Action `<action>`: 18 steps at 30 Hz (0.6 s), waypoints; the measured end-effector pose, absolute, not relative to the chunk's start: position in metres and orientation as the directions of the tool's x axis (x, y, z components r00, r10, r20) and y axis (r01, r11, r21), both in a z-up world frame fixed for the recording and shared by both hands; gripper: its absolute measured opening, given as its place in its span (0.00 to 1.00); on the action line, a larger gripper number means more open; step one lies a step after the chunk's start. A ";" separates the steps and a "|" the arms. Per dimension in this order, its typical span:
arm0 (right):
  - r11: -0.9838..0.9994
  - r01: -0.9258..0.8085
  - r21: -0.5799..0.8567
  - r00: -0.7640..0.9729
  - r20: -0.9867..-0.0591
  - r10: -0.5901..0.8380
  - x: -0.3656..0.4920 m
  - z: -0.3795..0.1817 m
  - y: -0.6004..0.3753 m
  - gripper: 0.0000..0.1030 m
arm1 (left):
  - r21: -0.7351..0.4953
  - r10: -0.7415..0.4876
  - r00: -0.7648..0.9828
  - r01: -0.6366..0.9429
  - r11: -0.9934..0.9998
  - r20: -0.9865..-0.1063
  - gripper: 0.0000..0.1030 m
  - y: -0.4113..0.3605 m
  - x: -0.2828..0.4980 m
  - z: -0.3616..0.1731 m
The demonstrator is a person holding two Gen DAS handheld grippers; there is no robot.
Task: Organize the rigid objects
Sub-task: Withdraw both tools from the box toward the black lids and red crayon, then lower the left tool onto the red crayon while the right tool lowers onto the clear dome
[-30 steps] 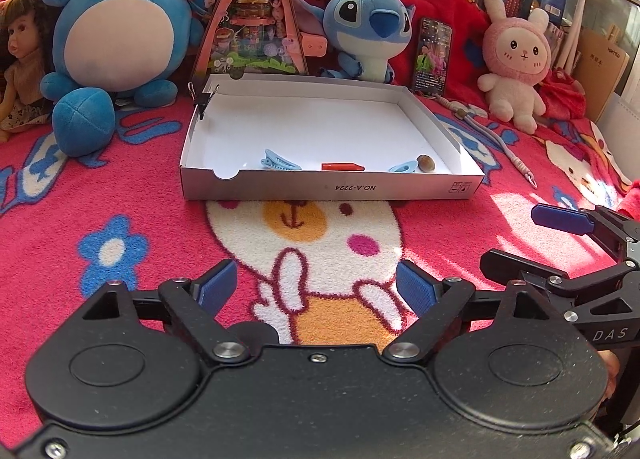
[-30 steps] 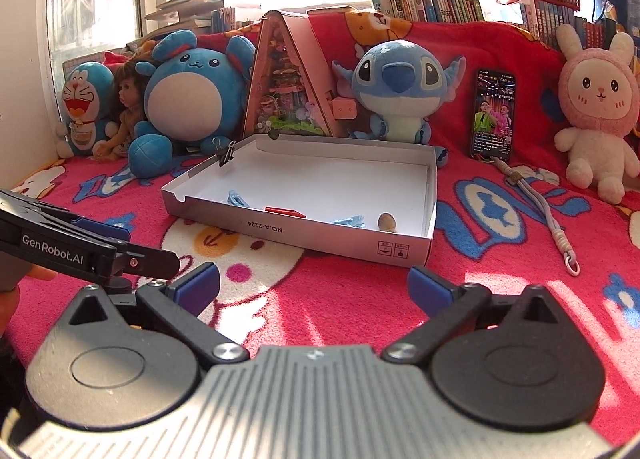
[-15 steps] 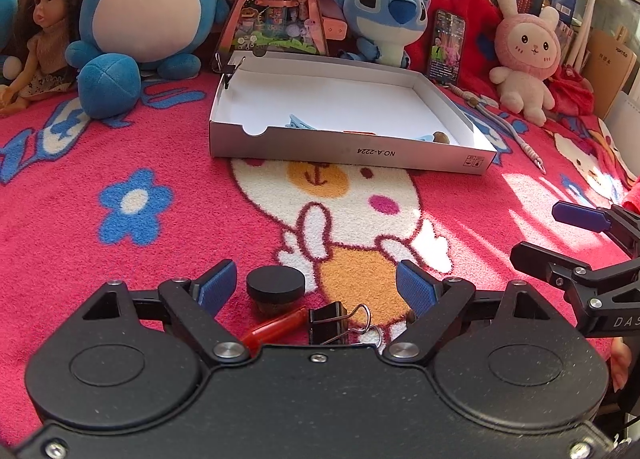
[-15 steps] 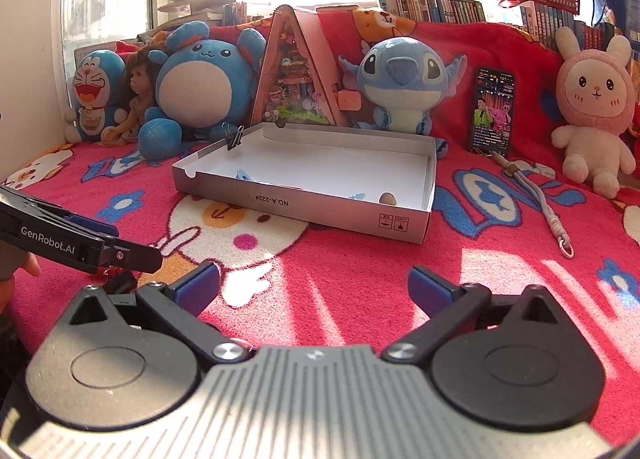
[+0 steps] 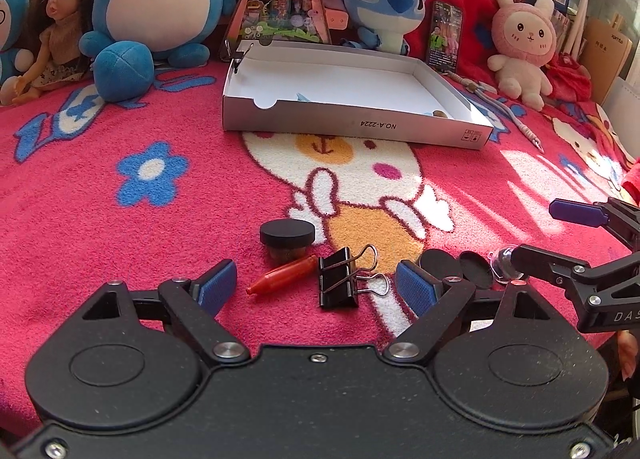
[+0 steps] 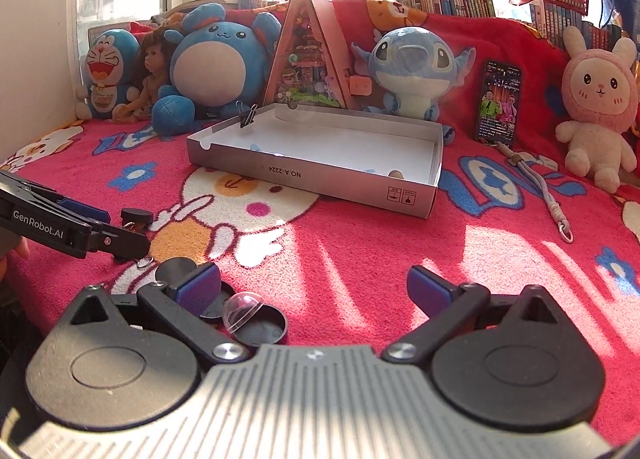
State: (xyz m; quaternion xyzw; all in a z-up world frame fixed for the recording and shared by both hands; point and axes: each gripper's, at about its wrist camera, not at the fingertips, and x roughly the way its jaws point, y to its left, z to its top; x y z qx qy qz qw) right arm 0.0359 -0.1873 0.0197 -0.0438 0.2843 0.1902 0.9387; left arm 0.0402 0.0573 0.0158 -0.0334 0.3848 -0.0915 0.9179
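My left gripper [image 5: 316,285] gapes wide, empty, over the binder clip [image 5: 340,279]. I should centre it (avoiding the red tube [image 5: 286,273]) before squeezing.

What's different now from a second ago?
Both grippers drew back and dipped: the white box looks farther off, and a binder clip, red tube, black-capped jar, black discs and clear dome came into view by the fingers. Nothing was grasped; both stayed open, and the box's contents kept their places.
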 end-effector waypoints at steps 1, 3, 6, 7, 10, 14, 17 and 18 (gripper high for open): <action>0.920 -0.389 0.038 0.758 -0.554 0.344 0.034 0.019 -0.187 0.97 | -0.124 -0.192 0.689 0.148 0.981 -0.698 0.83 0.056 0.038 0.016; 0.913 -0.405 0.046 0.747 -0.560 0.359 0.029 0.016 -0.186 0.95 | -0.101 -0.188 0.696 0.164 0.981 -0.693 0.81 0.053 0.033 0.015; 0.907 -0.419 0.030 0.739 -0.569 0.360 0.024 0.013 -0.182 0.91 | -0.081 -0.185 0.697 0.180 0.980 -0.693 0.77 0.049 0.028 0.015; 0.905 -0.424 0.028 0.734 -0.575 0.361 0.023 0.012 -0.181 0.89 | -0.080 -0.186 0.696 0.182 0.980 -0.694 0.77 0.049 0.027 0.014; 0.901 -0.432 0.030 0.724 -0.584 0.367 0.021 0.010 -0.179 0.84 | -0.082 -0.186 0.695 0.181 0.980 -0.695 0.73 0.048 0.024 0.013; 0.904 -0.427 0.033 0.720 -0.592 0.362 0.022 0.008 -0.176 0.77 | -0.084 -0.196 0.697 0.192 0.978 -0.690 0.64 0.048 0.021 0.014; 0.905 -0.423 0.038 0.718 -0.596 0.361 0.023 0.006 -0.175 0.73 | -0.076 -0.197 0.697 0.201 0.977 -0.690 0.58 0.046 0.019 0.014; 0.906 -0.422 0.038 0.717 -0.597 0.359 0.023 0.006 -0.175 0.70 | -0.070 -0.194 0.699 0.203 0.977 -0.688 0.55 0.046 0.018 0.014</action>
